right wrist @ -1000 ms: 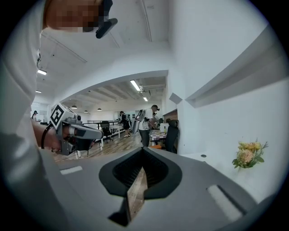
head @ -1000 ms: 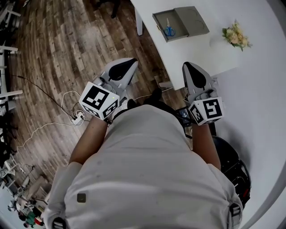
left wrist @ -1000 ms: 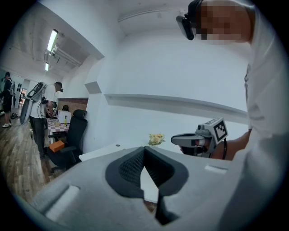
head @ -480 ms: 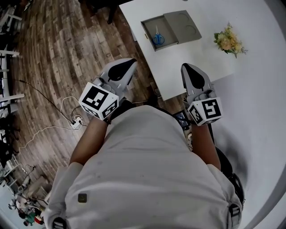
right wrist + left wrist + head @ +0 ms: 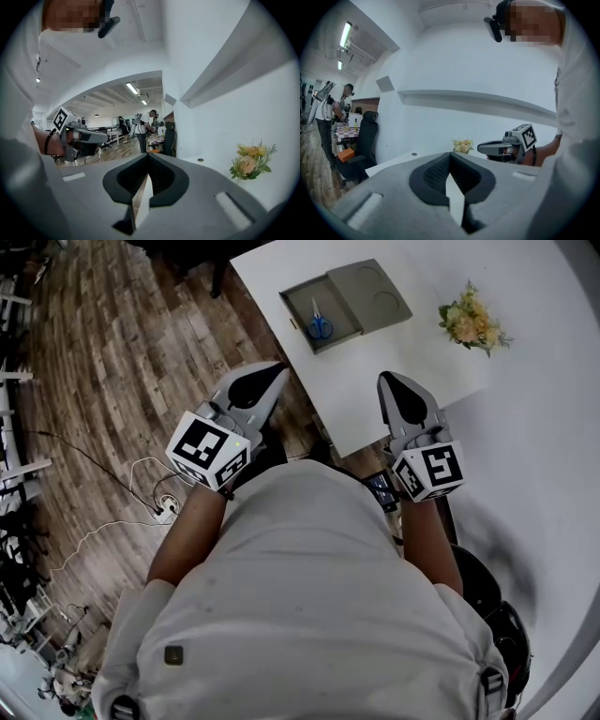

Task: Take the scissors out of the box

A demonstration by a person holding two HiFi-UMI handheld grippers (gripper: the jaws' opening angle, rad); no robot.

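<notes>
An open grey box [image 5: 302, 304] lies on the white table [image 5: 422, 362] at the top of the head view, its lid [image 5: 375, 294] beside it on the right. Blue-handled scissors [image 5: 319, 324] lie inside the box. My left gripper [image 5: 272, 371] is shut and empty, over the wooden floor short of the table's near corner. My right gripper [image 5: 389, 382] is shut and empty too, its tip over the table's near edge. Both point roughly level toward the table, well short of the box. Each gripper view shows its own closed jaws and the other gripper [image 5: 487, 147] [image 5: 105, 137] beside it.
A small bunch of flowers [image 5: 469, 322] [image 5: 251, 161] stands on the table right of the box. A power strip with white cables [image 5: 164, 488] lies on the floor at the left. A black office chair [image 5: 363, 145] and other people stand farther off in the room.
The table with the box and flowers has slid down and left in the head view, closer to both grippers. The grippers stay shut, side by side.
</notes>
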